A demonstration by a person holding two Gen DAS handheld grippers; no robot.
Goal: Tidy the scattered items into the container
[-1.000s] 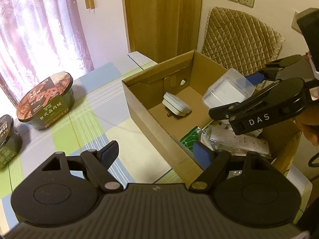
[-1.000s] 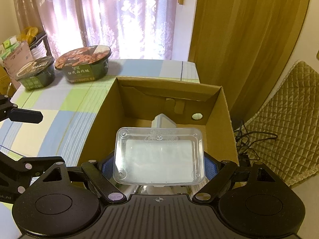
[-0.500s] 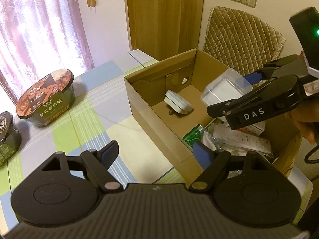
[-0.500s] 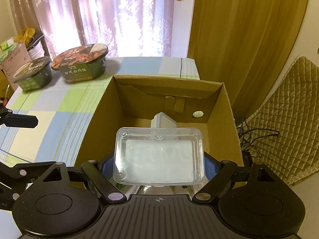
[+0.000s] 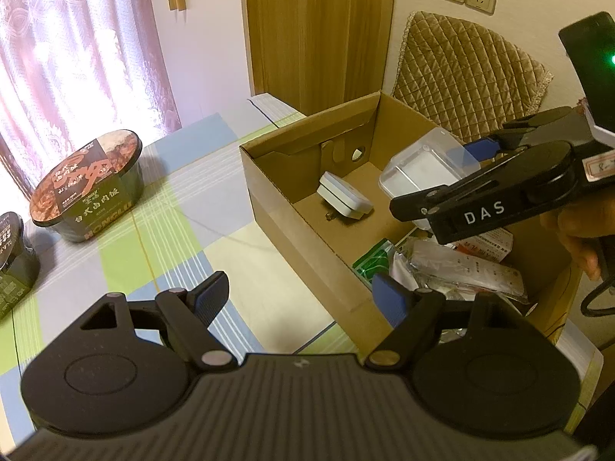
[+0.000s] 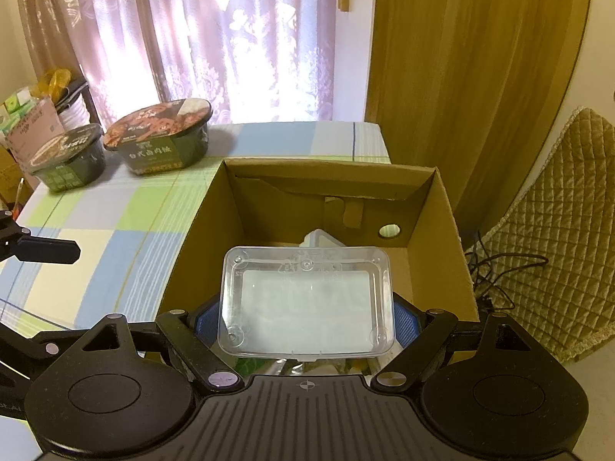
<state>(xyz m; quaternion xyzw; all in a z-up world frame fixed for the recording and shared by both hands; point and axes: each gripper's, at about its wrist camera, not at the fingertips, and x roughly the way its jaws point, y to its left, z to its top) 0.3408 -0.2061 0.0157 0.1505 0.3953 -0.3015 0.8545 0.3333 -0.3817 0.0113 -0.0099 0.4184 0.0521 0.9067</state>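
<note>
An open cardboard box (image 5: 307, 226) (image 6: 200, 238) stands on the checked tablecloth. My right gripper (image 6: 305, 317) (image 5: 442, 176) is shut on a clear plastic tub (image 6: 306, 299) (image 5: 423, 165) and holds it above the box. Inside the box lie a white plug adapter (image 5: 344, 201) (image 6: 321, 239), a green packet (image 5: 374, 259) and a clear bag holding a white strip (image 5: 461, 265). My left gripper (image 5: 303, 296) is open with nothing in it, above the table by the box's near wall. Two lidded instant-meal bowls, one large (image 5: 90, 188) (image 6: 161, 134) and one smaller (image 5: 11, 249) (image 6: 67, 155), sit on the table away from the box.
A quilted chair cushion (image 5: 465, 77) (image 6: 553, 230) stands behind the box, with black cables (image 6: 499, 265) on the floor beside it. A person's hand (image 5: 580, 230) holds the right gripper. Curtains (image 6: 230, 38) and a wooden panel (image 5: 315, 30) back the table.
The right gripper, tub in its grip, has edged slightly further over the box. The left gripper stays open and has barely moved.
</note>
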